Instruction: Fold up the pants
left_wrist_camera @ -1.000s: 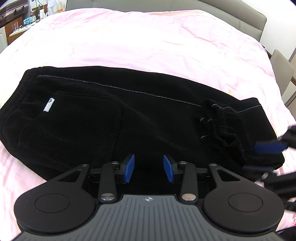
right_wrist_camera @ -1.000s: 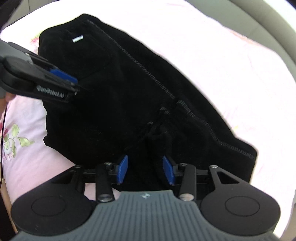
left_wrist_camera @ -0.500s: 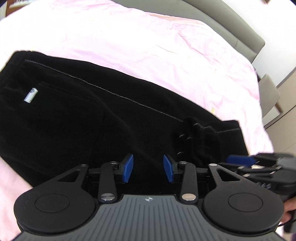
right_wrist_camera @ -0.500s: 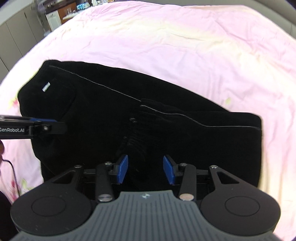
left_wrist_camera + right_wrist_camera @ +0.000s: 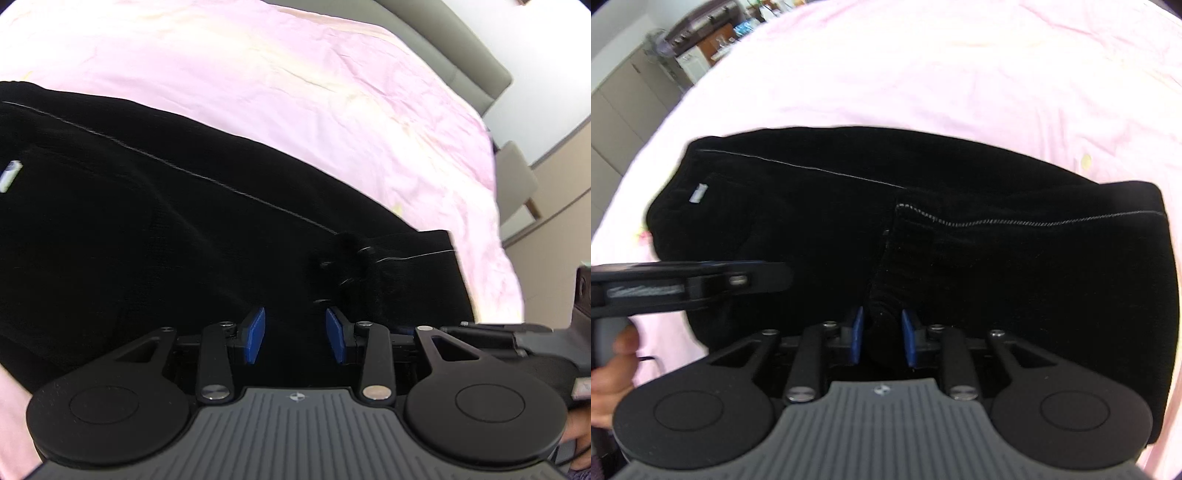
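Pants (image 5: 960,236), black, lie already folded once on the pink bedsheet (image 5: 923,74). Long axis runs left to right across the middle of both wrist views; white label (image 5: 699,193) marks the waist end at the left, and the doubled-back leg cuff sits right of centre.

Right gripper (image 5: 880,341): jaws closing. A ridge of black fabric, the near edge of the folded-over cuff, stands between the blue pads (image 5: 857,334). I cannot tell whether the pads press it yet.

Left gripper (image 5: 295,332): pads (image 5: 255,334) spread, black cloth under and beyond them, nothing pinched. In the right wrist view its body enters from the left edge of the frame, over the near hem of the waist half, with a hand (image 5: 613,369) behind it at lower left.

Relation that matters: both grippers sit on the near long edge, at the bottom of each frame, spaced along the axis, with the right one by the cuff and the left one toward the waist. My judgement: the next fold needs both near-edge grips before any lift, and the left has the further way to go. Risk as I read it: thick layered cloth, so one pinch may catch only the top layer.
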The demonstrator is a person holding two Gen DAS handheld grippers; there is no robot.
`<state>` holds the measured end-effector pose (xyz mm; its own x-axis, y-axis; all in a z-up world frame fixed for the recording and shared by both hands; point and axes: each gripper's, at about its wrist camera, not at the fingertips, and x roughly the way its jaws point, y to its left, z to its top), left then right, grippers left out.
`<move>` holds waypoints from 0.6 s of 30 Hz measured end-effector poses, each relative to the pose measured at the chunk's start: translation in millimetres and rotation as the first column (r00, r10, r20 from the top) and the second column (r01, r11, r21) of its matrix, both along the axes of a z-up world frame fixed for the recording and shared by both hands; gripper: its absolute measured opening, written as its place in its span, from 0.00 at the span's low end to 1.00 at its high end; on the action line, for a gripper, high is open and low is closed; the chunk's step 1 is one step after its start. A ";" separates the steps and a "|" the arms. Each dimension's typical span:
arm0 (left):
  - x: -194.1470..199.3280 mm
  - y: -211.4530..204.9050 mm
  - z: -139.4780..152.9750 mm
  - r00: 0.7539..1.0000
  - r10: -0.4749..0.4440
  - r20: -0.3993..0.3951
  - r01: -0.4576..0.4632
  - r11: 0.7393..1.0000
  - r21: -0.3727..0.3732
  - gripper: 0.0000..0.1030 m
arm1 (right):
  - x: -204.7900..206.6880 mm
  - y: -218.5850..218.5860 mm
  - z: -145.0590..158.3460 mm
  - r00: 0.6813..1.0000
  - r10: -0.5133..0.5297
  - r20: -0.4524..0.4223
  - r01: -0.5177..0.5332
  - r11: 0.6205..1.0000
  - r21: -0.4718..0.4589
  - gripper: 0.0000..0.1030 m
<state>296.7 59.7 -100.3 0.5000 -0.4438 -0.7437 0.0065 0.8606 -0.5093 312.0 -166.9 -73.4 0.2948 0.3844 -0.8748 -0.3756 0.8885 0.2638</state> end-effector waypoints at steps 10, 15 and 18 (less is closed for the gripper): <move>18.6 -22.7 -10.8 0.998 -0.021 -0.060 0.017 0.997 -0.072 0.49 | -13.9 -2.8 -28.8 1.000 0.023 0.011 -0.023 1.000 0.013 0.22; 22.9 -26.2 -24.2 0.993 -0.013 -0.119 0.005 0.998 -0.066 0.54 | -23.8 -18.4 -17.2 0.997 0.063 0.054 -0.062 0.998 -0.008 0.42; 24.4 -29.6 -34.5 0.989 -0.006 -0.150 -0.006 0.996 -0.084 0.60 | -32.2 -35.3 -5.5 0.993 0.074 0.097 -0.072 0.997 -0.022 0.52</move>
<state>321.1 30.1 -134.7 0.3856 -0.5081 -0.7701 -0.0754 0.8146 -0.5752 279.8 -202.2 -78.9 0.3506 0.3925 -0.8503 -0.4628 0.8619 0.2070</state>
